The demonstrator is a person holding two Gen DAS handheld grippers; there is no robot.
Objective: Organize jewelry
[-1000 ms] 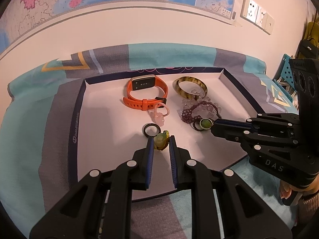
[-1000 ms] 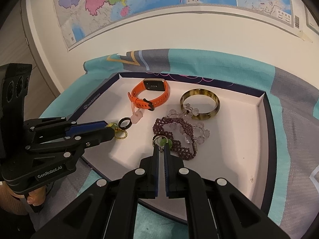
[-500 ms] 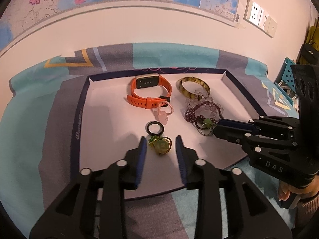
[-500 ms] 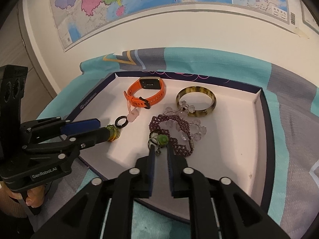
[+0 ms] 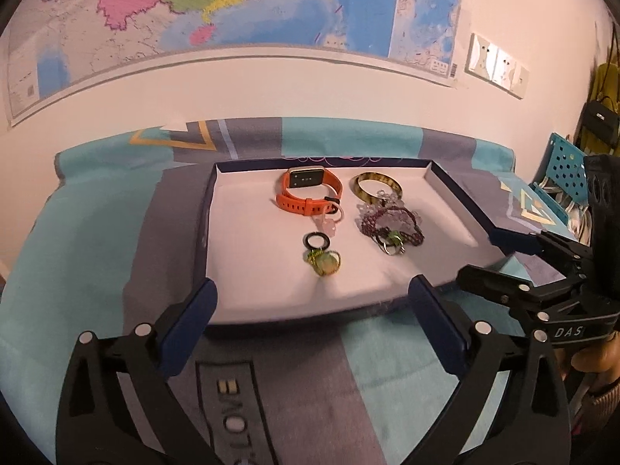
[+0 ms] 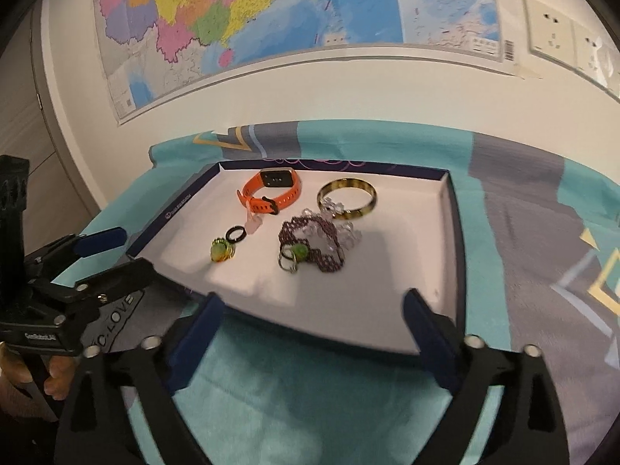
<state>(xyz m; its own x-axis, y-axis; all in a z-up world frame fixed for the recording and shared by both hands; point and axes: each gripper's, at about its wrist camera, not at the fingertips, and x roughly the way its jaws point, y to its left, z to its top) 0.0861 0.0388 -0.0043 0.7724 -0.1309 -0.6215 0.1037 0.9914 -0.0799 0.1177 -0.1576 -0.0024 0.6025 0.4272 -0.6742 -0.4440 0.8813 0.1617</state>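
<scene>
Left wrist: left gripper (image 5: pixel 312 298) opening wide, empty, green ring (image 5: pixel 324 262) just ahead

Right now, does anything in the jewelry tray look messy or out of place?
Yes. The purple beaded bracelet lies in a heap tangled with the clear crystal bracelet, which overlaps the tortoiseshell bangle. A green-stone ring rests against that pile. The orange watch sits apart, and nothing looks broken.

Black gripper (image 5: pixel 312 304) frames, blue pads (image 5: pixel 188 319), silver screws
</scene>
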